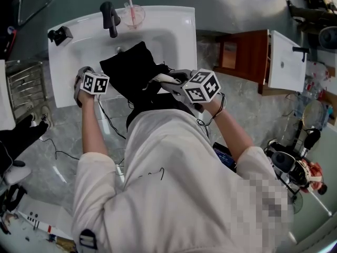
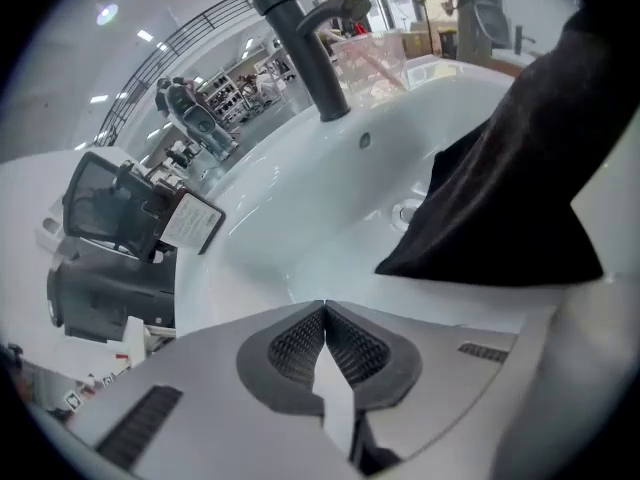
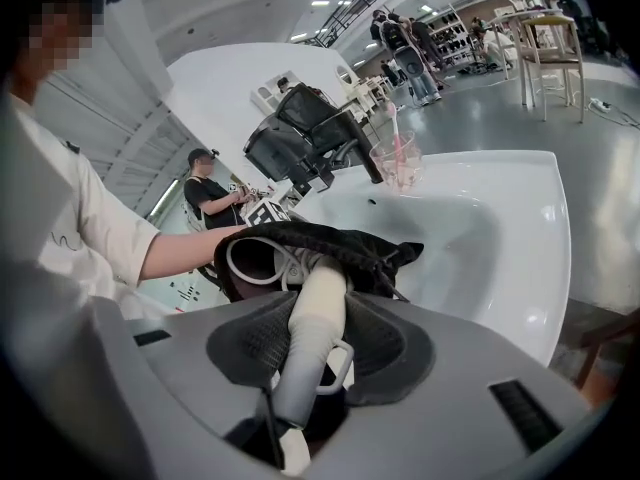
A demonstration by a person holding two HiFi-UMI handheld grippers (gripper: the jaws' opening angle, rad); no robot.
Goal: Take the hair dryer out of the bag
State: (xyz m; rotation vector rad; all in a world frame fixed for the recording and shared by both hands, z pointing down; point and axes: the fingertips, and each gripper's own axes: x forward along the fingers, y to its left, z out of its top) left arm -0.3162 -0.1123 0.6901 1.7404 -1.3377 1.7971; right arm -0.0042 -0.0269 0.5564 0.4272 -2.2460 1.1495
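Note:
A black drawstring bag (image 1: 134,70) lies over the front of the white sink (image 1: 174,33). My right gripper (image 1: 176,80) is shut on the white handle of the hair dryer (image 3: 312,338). The dryer's head (image 3: 262,258) is still inside the bag's open mouth (image 3: 340,240), with only its round rim showing. In the head view a short white piece of the dryer (image 1: 160,78) shows at the bag's edge. My left gripper (image 1: 85,74) hangs over the sink's front left rim, left of the bag and apart from it. Its jaws (image 2: 325,313) are shut and hold nothing, and the bag (image 2: 510,188) lies to their right.
A black faucet (image 1: 109,19) and a cup with a pink toothbrush (image 1: 132,13) stand at the sink's back. A black device (image 1: 59,35) sits on its left corner. A wooden cabinet (image 1: 247,57) stands to the right, a metal rack (image 1: 23,83) to the left. Cables trail on the floor.

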